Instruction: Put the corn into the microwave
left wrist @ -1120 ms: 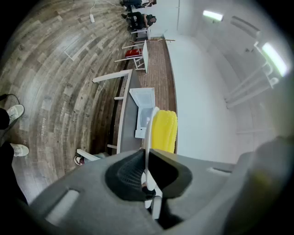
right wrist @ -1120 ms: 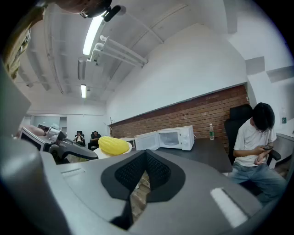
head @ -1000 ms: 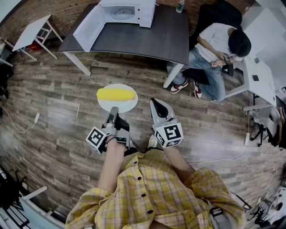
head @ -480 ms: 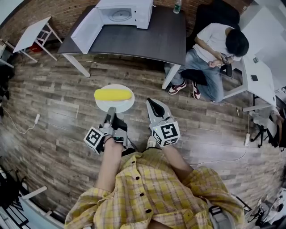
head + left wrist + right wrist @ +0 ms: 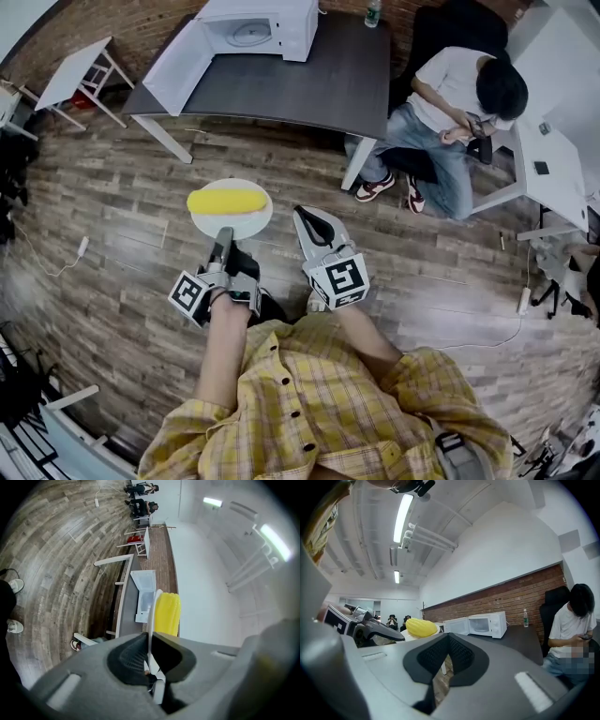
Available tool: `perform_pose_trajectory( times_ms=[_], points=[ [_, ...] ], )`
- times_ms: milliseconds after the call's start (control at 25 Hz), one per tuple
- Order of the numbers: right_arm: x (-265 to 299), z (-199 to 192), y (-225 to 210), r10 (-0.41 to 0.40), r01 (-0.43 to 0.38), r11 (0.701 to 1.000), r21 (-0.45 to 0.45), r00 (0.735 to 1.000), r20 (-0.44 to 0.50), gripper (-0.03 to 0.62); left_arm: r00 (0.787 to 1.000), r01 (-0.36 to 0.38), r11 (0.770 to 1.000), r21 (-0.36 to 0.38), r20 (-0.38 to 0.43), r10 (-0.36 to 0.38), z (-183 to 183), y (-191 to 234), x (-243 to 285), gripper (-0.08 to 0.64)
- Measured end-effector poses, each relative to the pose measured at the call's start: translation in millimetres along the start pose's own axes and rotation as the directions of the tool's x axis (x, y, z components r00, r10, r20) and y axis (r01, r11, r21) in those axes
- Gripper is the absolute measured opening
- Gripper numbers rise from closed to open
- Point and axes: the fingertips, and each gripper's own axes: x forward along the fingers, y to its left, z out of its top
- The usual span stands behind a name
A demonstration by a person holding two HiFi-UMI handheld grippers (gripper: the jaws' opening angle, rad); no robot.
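A yellow corn cob (image 5: 226,200) lies on a white plate (image 5: 253,221) held level above the wooden floor. My left gripper (image 5: 222,246) is shut on the plate's near rim. In the left gripper view the plate (image 5: 151,616) runs edge-on between the jaws of the left gripper (image 5: 150,638), with the corn (image 5: 167,613) on it. My right gripper (image 5: 308,223) hangs to the plate's right, shut and holding nothing. The white microwave (image 5: 255,26) stands on a dark table (image 5: 309,84) ahead, its door (image 5: 181,62) swung open to the left. From the right gripper (image 5: 447,638) I see the corn (image 5: 421,627) and the microwave (image 5: 482,624).
A person (image 5: 455,112) sits in a chair at the table's right end, legs stretched toward the table leg (image 5: 361,161). A bottle (image 5: 376,12) stands at the table's far edge. A small white table (image 5: 73,73) is at the far left, a white desk (image 5: 553,150) at the right.
Both grippers, with the plate and corn, have shifted a little to the left in the head view. The left gripper's hold on the plate is unchanged.
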Motion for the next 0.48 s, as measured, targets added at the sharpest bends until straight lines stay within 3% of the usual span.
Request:
perform_pose_trajectory(
  times_ms=[240,480],
  points=[
    [4,-1,-11,0.027,-0.027,1.0,0.007,1.0,-0.007,0.005,1.0,-0.01,1.0,0.003,0.012,0.01,-12,4,11,0.017],
    [36,-6,-24,0.03,-0.03,0.999,0.012,0.999,-0.017,0.005,1.0,-0.017,1.0,-0.013,0.008,0.017,1,13,42,0.017]
  ],
)
